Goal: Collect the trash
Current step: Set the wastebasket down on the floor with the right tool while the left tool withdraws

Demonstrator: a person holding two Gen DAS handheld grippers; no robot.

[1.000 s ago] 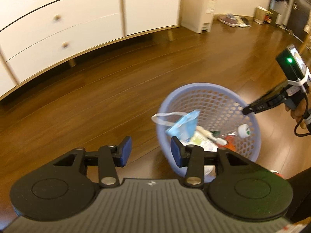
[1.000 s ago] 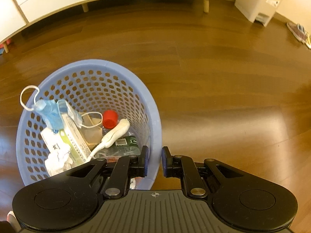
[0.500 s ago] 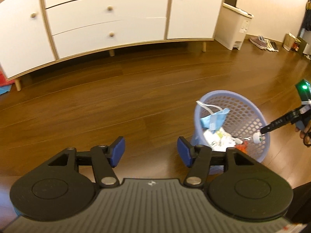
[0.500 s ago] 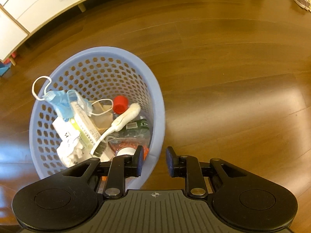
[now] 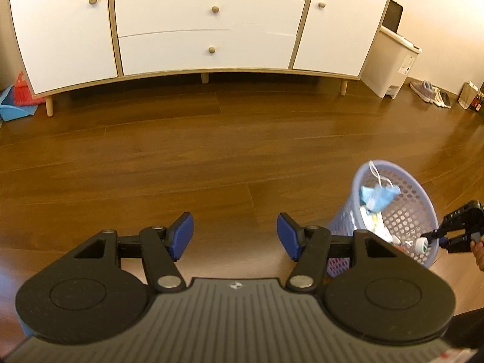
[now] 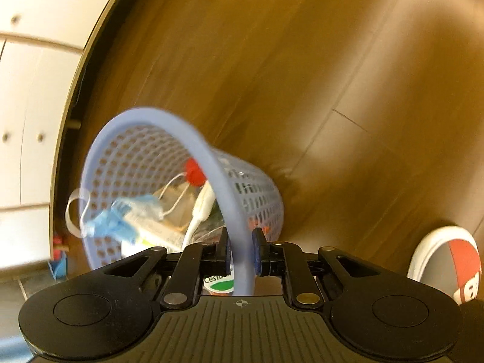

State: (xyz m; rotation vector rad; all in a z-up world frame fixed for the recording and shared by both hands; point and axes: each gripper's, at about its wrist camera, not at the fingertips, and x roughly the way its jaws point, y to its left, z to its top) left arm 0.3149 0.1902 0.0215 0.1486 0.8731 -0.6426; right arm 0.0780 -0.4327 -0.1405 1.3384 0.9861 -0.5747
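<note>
Half a second ago the right tongs [image 6: 241,249] were poised open over the rim of the basket [image 6: 193,139]; now they are closed on that rim, one pad inside and one outside, and the basket is seen tilted off the wooden floor [image 5: 187,163], so it is judged that the collected trash is being carried away. The left tongs [image 5: 232,236] are held wide apart and empty, well to the left of the basket. The basket is a round, perforated lavender plastic tub in which a crumpled blue face mask [image 6: 116,220], a red cap [image 6: 193,171] and a white toothbrush [image 6: 202,208] are held.
</note>
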